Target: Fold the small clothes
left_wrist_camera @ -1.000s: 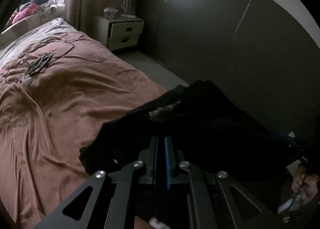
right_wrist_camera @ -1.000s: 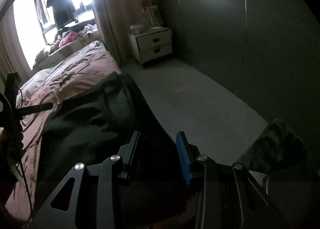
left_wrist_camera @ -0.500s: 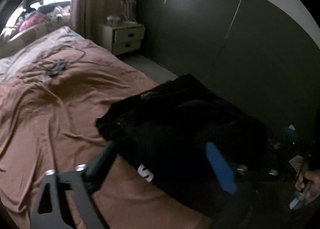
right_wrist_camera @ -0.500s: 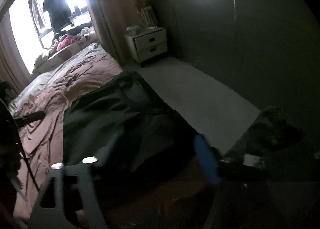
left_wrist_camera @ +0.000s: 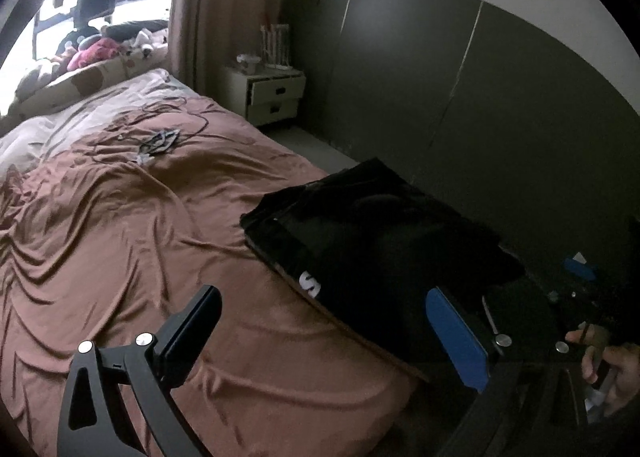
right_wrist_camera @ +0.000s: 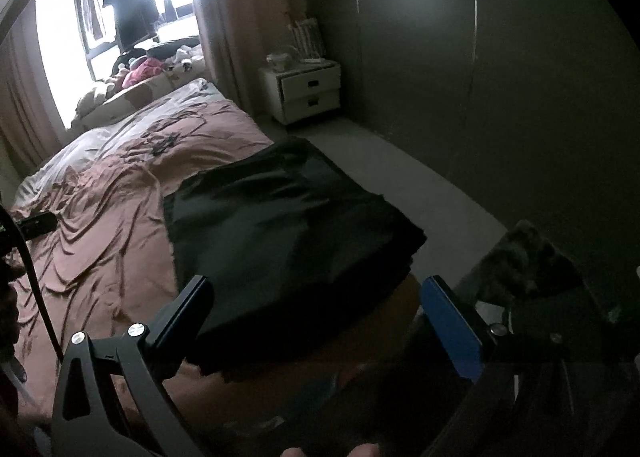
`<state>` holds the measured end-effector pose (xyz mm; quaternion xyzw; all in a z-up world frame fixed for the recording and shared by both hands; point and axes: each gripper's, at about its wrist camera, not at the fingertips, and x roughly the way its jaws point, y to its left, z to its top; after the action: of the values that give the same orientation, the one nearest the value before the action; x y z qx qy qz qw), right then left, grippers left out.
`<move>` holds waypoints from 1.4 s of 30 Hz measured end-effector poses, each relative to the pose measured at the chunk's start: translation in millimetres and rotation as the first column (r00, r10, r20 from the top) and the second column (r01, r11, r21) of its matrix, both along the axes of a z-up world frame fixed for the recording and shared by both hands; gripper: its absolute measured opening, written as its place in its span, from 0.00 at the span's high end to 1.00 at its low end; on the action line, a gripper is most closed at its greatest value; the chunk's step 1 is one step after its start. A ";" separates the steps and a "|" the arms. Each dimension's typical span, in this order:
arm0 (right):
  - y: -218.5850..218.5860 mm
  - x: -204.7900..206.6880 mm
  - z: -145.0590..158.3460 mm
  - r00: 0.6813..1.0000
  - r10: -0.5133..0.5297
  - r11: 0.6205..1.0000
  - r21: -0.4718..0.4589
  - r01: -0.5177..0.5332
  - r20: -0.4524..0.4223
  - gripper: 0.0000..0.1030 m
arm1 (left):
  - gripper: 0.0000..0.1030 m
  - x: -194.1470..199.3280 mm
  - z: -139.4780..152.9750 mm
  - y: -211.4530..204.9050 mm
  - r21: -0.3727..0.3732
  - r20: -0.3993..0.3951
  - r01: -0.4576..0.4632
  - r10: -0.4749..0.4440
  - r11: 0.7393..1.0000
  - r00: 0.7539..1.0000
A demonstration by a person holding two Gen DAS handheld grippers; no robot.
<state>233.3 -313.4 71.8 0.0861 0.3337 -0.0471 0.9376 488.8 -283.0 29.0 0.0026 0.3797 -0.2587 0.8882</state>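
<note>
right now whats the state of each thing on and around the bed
black garment: folded flat at the bed's edge, not held
left hand-held gripper: open, empty
right hand-held gripper: opening, nothing gripped
bedsheet: wrinkled
nightstand top drawer: slightly open

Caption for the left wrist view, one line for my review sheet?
Left gripper open and empty above a black folded garment lying at the edge of the brown bedspread.

The folded garment (left_wrist_camera: 380,241) lies on the bed (left_wrist_camera: 120,225) (near corner), nightstand (left_wrist_camera: 272,97) beyond.
</note>
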 end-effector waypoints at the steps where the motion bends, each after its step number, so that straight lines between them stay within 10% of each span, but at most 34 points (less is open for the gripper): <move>1: 3.5 -7.2 2.3 1.000 0.001 1.000 0.006 -0.001 0.002 0.00 | 0.00 -7.3 3.6 6.0 -0.003 0.003 0.002 -0.002 1.000 1.000; 23: 75.0 -100.7 37.6 0.994 0.067 0.998 -0.005 -0.067 0.090 0.00 | 0.00 -173.7 80.7 155.0 -0.057 0.201 -0.148 0.156 0.987 0.967; 42: 126.1 -192.3 47.8 0.948 0.228 0.973 -0.085 -0.215 0.221 0.00 | 0.00 -287.4 85.3 220.6 -0.112 0.272 -0.241 0.263 0.964 0.926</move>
<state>41.1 -187.2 119.5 0.0249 0.2291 0.0588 0.9713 201.4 -62.4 114.3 -0.0430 0.2353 -0.1535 0.9588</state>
